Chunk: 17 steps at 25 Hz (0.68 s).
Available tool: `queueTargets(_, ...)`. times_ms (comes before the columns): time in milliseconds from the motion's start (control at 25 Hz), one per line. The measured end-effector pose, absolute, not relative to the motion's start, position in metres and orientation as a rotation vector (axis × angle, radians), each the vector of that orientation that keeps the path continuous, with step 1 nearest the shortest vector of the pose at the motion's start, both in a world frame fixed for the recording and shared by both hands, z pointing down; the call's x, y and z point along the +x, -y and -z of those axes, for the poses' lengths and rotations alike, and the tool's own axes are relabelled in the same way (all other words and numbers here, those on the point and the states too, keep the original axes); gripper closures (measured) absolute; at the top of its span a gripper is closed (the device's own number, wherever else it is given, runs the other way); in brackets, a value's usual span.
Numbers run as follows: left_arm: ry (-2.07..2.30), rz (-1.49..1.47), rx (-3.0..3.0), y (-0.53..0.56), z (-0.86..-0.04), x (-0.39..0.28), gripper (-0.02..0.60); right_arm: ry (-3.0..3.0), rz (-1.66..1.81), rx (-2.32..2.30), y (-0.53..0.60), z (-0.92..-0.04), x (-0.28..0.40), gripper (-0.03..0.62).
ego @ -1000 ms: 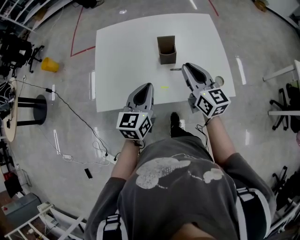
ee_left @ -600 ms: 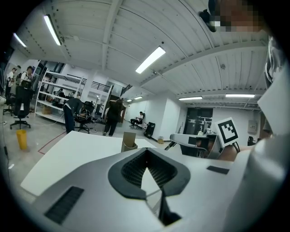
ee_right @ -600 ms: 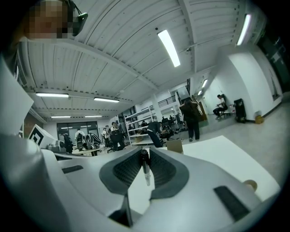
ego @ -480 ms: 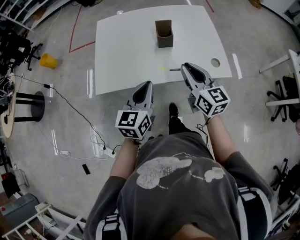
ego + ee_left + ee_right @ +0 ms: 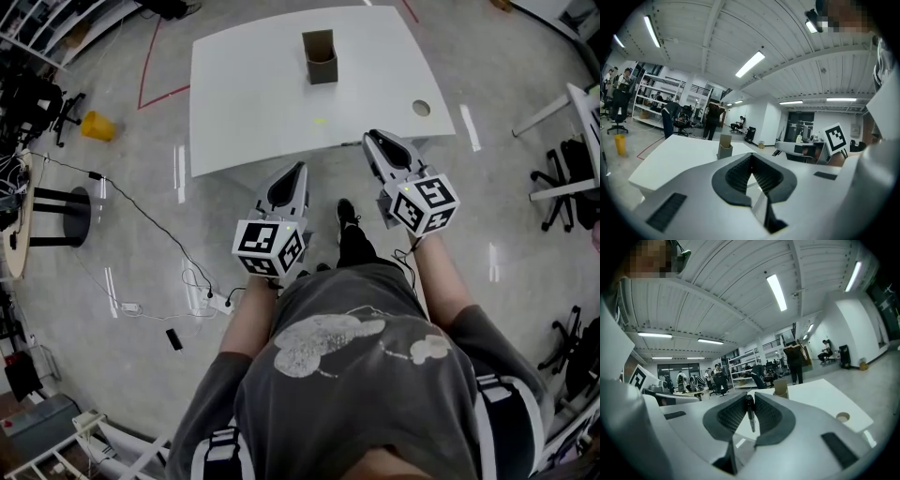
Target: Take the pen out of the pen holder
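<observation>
Pen: we hold the pen in the right gripper, whose fingers are closed on its thin dark shaft.
Pen axis: in the right gripper view the shaft runs from the fingertips down between the pads; we cannot tell its true tilt.
Pen holder: the pen holder stands upright at the far side of the counter, well apart from the pen, ahead of the right gripper and slightly to its left.
Left gripper: the left gripper has its fingers together with nothing between them.
Nearer hand: the right, since it carries the pen.
Position: both grippers hang over the floor, short of the counter's near edge.
Stage: we judge the pen is already out.
Around: a round hole lies near the counter's right edge, and a yellow object is on the floor.
</observation>
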<state>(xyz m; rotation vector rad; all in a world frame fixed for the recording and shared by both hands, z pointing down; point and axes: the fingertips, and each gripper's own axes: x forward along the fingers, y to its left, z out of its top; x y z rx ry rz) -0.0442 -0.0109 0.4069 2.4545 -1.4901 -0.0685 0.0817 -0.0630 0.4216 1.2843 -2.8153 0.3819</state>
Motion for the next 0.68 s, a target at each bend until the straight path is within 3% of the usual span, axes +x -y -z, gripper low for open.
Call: queueTargets(680, 1.463, 0.095, 2.503, -0.015, -0.391, -0.034, 0.574, 2.800, -0.361, 1.358, 0.034, -0.409, 0.098, 0.537)
